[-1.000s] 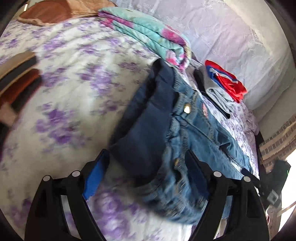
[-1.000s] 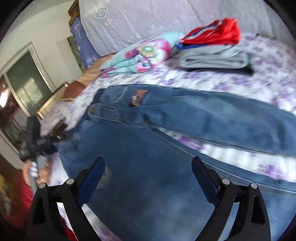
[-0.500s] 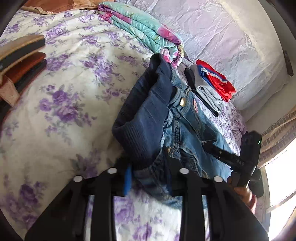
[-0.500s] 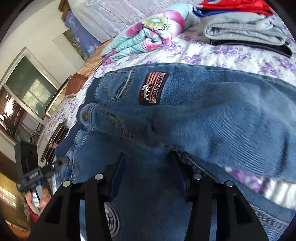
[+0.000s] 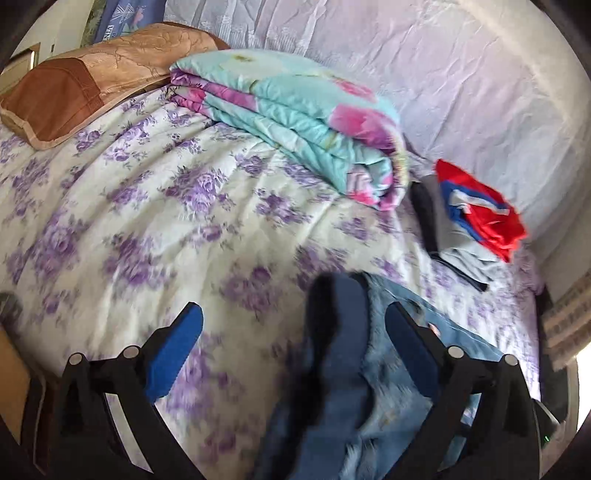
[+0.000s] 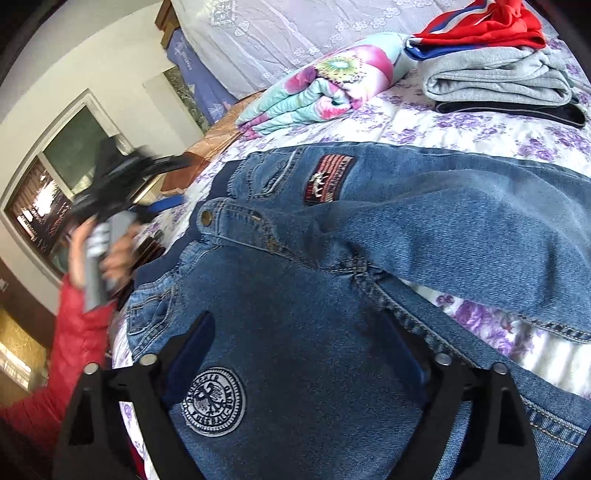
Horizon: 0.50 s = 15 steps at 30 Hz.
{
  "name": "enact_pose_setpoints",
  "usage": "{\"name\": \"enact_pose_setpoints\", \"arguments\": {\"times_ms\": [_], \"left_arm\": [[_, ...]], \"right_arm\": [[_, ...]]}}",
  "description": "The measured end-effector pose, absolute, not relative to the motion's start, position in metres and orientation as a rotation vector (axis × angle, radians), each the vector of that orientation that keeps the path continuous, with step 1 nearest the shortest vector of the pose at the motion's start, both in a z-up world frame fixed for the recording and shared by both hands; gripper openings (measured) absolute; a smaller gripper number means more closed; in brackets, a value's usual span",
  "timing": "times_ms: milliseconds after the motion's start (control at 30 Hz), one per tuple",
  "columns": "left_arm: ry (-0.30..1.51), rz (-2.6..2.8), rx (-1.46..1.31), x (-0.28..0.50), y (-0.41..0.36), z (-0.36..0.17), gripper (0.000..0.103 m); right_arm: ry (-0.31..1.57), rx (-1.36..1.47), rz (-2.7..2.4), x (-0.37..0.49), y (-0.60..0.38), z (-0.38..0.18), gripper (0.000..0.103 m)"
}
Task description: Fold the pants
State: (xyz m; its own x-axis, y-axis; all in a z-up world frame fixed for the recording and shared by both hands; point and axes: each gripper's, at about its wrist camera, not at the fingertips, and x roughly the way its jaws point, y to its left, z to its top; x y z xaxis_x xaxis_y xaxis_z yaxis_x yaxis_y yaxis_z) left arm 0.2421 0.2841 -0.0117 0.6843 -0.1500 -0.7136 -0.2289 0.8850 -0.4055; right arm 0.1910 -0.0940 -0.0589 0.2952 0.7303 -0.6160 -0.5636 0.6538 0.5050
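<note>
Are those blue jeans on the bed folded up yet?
Not yet. The jeans lie spread, two legs splayed apart with bedsheet showing between.

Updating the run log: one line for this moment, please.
left gripper: open, fingers just opened | right gripper: open, fingers just opened | jeans: flat on bedsheet, unfolded

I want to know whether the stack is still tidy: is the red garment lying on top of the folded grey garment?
Yes, the red garment lies on top of the folded grey garment, at the far side of the floral bedspread.
</note>
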Motion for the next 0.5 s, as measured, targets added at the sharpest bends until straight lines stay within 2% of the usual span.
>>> {"name": "enact_pose_setpoints", "arguments": {"times_ms": [133, 233, 333, 367, 500], "left_arm": [[0.863, -0.058, -0.542, 0.256, 0.284, -0.029, 0.096], [0.855, -0.111, -0.537, 0.259, 0.28, -0.032, 0.094], [0.875, -0.233, -0.571, 0.271, 0.276, -0.042, 0.053], [0.887, -0.251, -0.59, 0.275, 0.276, -0.047, 0.049], [0.867, -0.288, -0.626, 0.273, 0.281, -0.048, 0.049]], "right_arm": [[0.936, 0.199, 0.886, 0.192, -0.091, -0.059, 0.1], [0.941, 0.187, 0.88, 0.191, -0.09, -0.059, 0.1], [0.943, 0.184, 0.878, 0.191, -0.09, -0.059, 0.1], [0.945, 0.182, 0.877, 0.192, -0.089, -0.059, 0.1], [0.956, 0.128, 0.858, 0.191, -0.082, -0.058, 0.1]]}}
